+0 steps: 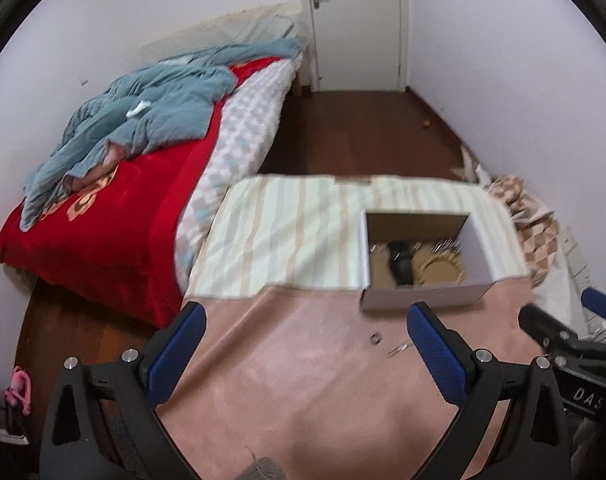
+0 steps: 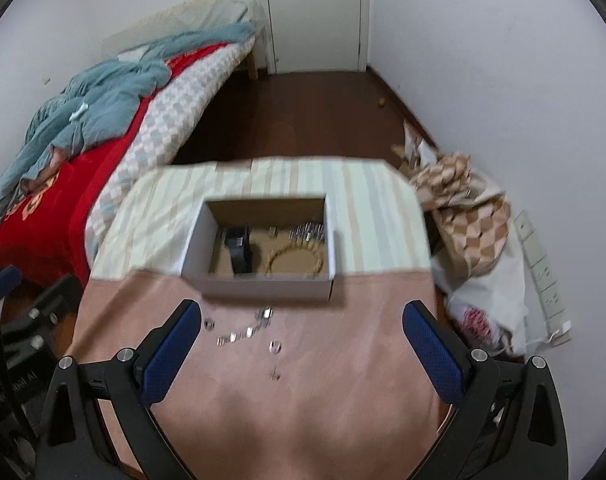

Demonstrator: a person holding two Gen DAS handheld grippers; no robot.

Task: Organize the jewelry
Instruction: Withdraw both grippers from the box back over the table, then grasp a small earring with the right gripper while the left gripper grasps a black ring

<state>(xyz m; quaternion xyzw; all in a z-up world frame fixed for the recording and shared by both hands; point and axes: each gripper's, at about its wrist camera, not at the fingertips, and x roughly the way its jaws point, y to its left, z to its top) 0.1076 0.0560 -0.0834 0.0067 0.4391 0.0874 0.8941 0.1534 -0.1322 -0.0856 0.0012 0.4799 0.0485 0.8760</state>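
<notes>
An open white cardboard box [image 2: 263, 290] stands on the cloth-covered table; it also shows in the left wrist view [image 1: 423, 296]. Inside lie a black watch [image 2: 239, 250], a gold beaded necklace [image 2: 299, 264] and silver pieces [image 2: 309, 234]. On the pink cloth [image 2: 303, 400] in front of the box lie a silver chain [image 2: 243, 330], a ring [image 2: 276, 346] and a small earring [image 2: 274, 375]. The left view shows a ring [image 1: 375, 338] and a thin silver piece [image 1: 399, 349]. My right gripper [image 2: 303, 320] is open and empty above the loose pieces. My left gripper [image 1: 305, 324] is open and empty.
A striped cloth [image 2: 263, 176] covers the table's far half. A bed with a red blanket [image 1: 115, 208] and blue quilt is at the left. A checked bundle [image 2: 463, 208] and bags lie on the floor at the right. A white door [image 2: 315, 12] is behind.
</notes>
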